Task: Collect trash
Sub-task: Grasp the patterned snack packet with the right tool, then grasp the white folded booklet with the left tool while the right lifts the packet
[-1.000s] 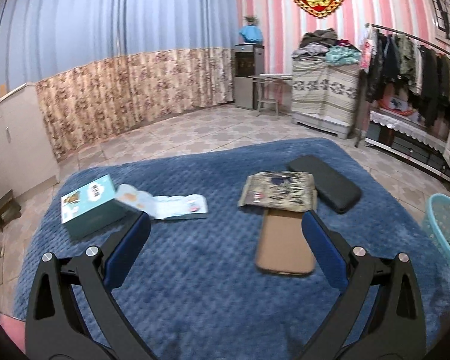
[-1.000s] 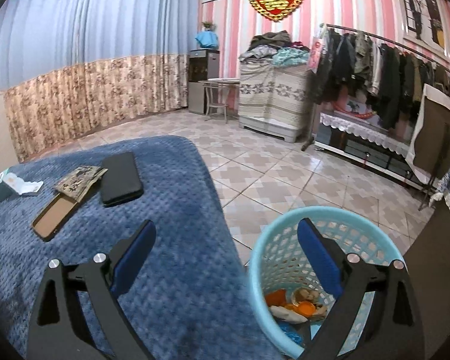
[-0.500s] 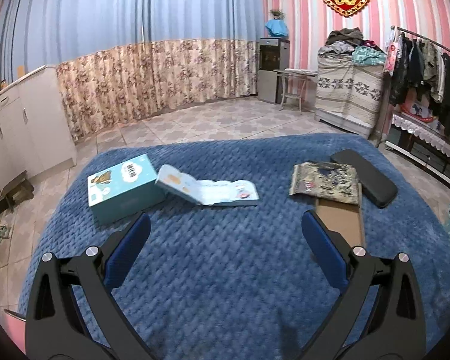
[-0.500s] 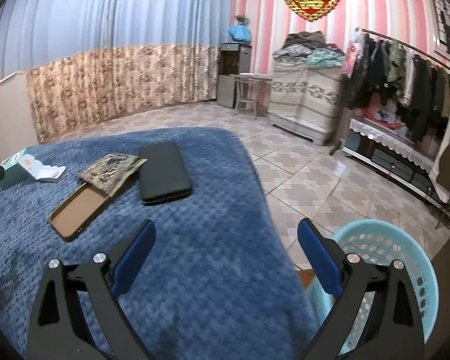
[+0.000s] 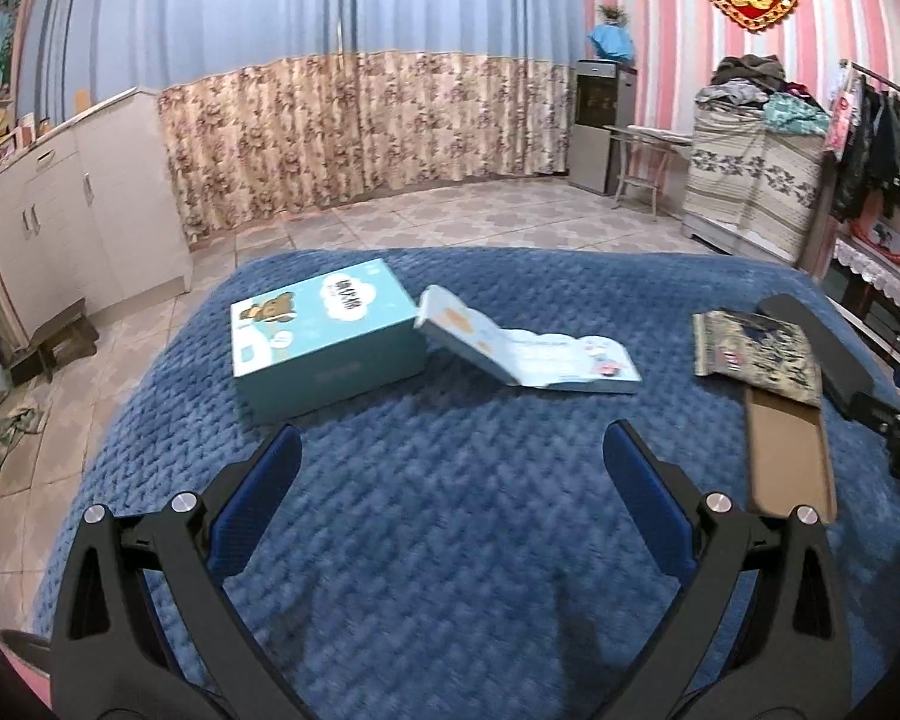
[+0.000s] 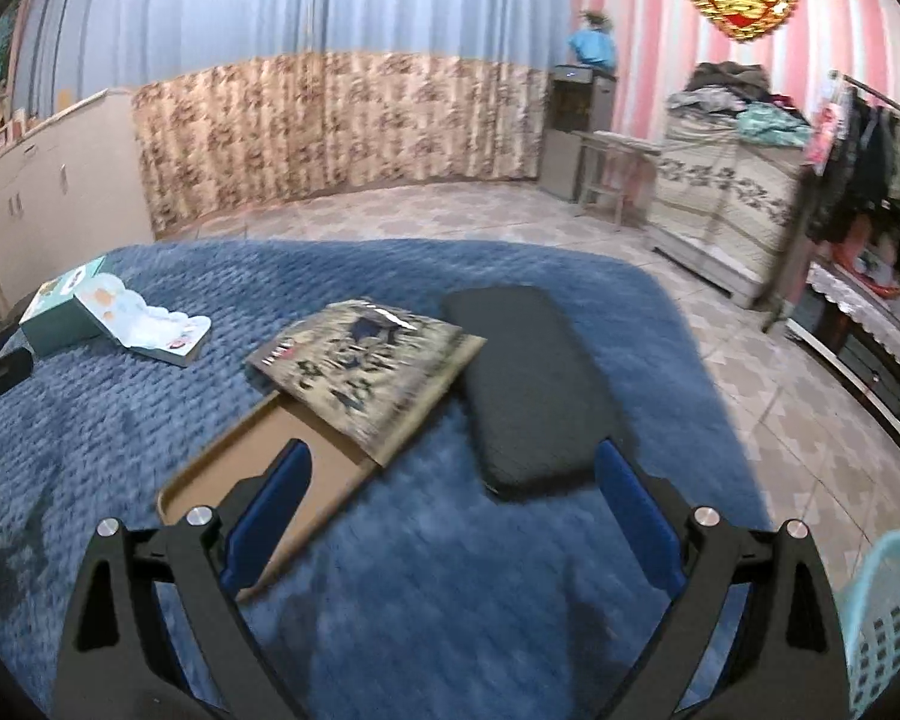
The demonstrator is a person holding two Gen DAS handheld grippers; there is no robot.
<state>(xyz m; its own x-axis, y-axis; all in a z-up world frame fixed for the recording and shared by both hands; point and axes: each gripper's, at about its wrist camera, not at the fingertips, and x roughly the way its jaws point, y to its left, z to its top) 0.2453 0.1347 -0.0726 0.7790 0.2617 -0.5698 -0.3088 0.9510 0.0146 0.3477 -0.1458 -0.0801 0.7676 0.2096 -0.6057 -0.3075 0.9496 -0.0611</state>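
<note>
Both tongs were held apart, empty; the teal box (image 5: pixel 324 339) lay just ahead of the left tongs (image 5: pixel 450 480), toward the bed's far-left corner.

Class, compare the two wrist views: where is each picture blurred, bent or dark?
Left wrist view: fisheye bows the curtains; the teal box is fairly sharp, the blue blanket near the claw smears. Right wrist view: softer overall, the patterned packet and laundry basket blurred; corners black in both.
</note>
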